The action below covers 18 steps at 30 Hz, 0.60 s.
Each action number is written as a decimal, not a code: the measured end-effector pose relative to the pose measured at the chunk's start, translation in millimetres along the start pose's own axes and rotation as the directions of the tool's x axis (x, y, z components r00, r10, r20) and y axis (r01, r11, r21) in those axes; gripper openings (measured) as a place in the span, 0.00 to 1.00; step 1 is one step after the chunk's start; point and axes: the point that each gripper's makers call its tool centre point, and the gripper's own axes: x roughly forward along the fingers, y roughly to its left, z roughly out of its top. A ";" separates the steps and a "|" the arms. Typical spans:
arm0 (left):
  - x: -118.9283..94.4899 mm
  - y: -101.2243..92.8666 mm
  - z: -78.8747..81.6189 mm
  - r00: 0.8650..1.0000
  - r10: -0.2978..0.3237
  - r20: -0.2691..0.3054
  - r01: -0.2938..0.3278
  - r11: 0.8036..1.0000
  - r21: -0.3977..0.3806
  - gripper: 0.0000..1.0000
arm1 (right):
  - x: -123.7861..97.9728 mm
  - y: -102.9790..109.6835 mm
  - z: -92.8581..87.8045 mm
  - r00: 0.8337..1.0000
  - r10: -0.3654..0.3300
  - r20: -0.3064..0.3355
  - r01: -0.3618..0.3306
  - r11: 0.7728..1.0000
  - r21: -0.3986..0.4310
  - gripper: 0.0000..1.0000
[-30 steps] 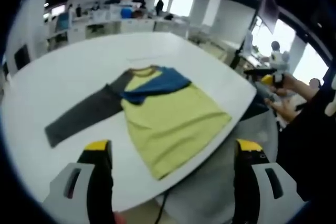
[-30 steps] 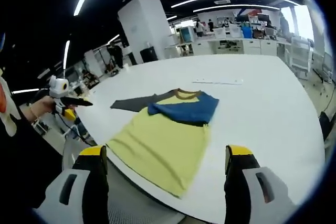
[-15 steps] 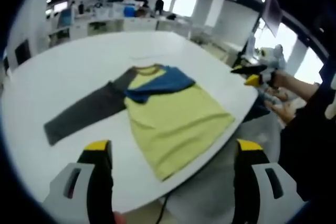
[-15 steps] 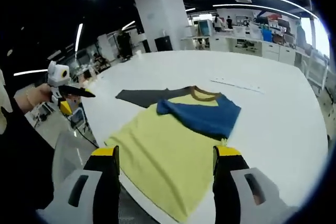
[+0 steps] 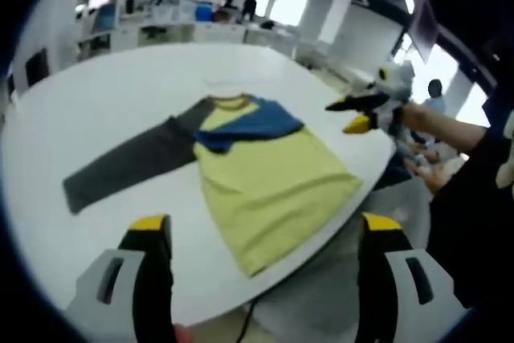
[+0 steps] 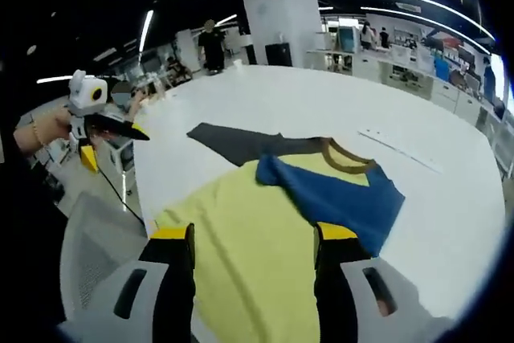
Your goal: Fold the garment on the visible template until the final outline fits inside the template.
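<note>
A long-sleeved shirt lies flat on the white table (image 5: pixel 96 94). Its yellow body (image 5: pixel 269 182) runs toward the near edge, the grey sleeve (image 5: pixel 120 170) stretches out to the left, and the blue sleeve (image 5: pixel 253 122) is folded across the chest. My left gripper (image 5: pixel 265 224) hangs open off the table edge, short of the hem. A hand holds the right gripper (image 5: pixel 341 116) beside the shirt's right side. In the right gripper view my right gripper (image 6: pixel 254 234) is open low over the yellow body (image 6: pixel 233 206), near the blue sleeve (image 6: pixel 345 198) and grey sleeve (image 6: pixel 233 140). The left gripper (image 6: pixel 132 130) is at the left.
A thin pale strip (image 6: pixel 401 150) lies on the table (image 6: pixel 321 102) beyond the collar. A grey chair (image 6: pixel 88 255) stands by the near table edge. A person's open hand (image 5: pixel 434 170) is at the right. Desks and people fill the background.
The right gripper has come in closer over the shirt's yellow body and its jaws have narrowed a little. The left gripper has barely moved. The shirt lies as before.
</note>
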 end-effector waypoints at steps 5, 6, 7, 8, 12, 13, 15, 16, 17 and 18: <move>-1.2 6.7 -4.9 1.000 0.007 -0.004 -0.007 1.000 -0.016 0.92 | 15.8 1.5 7.3 1.000 0.019 -0.003 -0.019 1.000 -0.014 0.56; -1.3 7.8 -5.5 1.000 0.009 -0.003 -0.009 1.000 -0.019 0.92 | 18.9 1.9 8.5 1.000 0.022 -0.004 -0.022 1.000 -0.016 0.55; -1.4 9.0 -6.5 1.000 0.011 -0.004 -0.011 1.000 -0.023 0.92 | 24.2 3.2 10.4 1.000 0.026 -0.005 -0.026 0.999 -0.018 0.55; -1.5 9.6 -7.2 1.000 0.012 -0.005 -0.012 1.000 -0.024 0.92 | 27.1 3.9 11.2 1.000 0.030 -0.007 -0.030 0.999 -0.022 0.54; -1.1 12.8 -9.9 1.000 0.016 -0.005 -0.016 0.999 -0.036 0.92 | 42.2 6.4 14.6 0.999 0.046 -0.014 -0.047 0.998 -0.032 0.52; -1.1 14.2 -10.5 1.000 0.019 -0.004 -0.019 0.999 -0.041 0.92 | 46.3 6.1 15.0 0.999 0.048 -0.017 -0.048 0.998 -0.032 0.51; -0.9 15.4 -11.3 1.000 0.019 -0.002 -0.019 0.999 -0.047 0.92 | 51.4 5.4 15.1 0.999 0.046 -0.025 -0.047 0.998 -0.042 0.48; -0.4 16.3 -12.4 1.000 0.020 -0.003 -0.020 0.999 -0.051 0.92 | 55.6 4.4 15.6 0.999 0.047 -0.027 -0.048 0.998 -0.040 0.48; 0.0 16.9 -13.2 1.000 0.019 -0.005 -0.019 0.998 -0.052 0.92 | 58.2 3.4 15.5 0.998 0.048 -0.029 -0.049 0.998 -0.038 0.46; 0.6 17.8 -14.3 1.000 0.019 -0.007 -0.019 0.998 -0.054 0.92 | 61.8 3.1 15.5 0.998 0.050 -0.030 -0.051 0.998 -0.040 0.45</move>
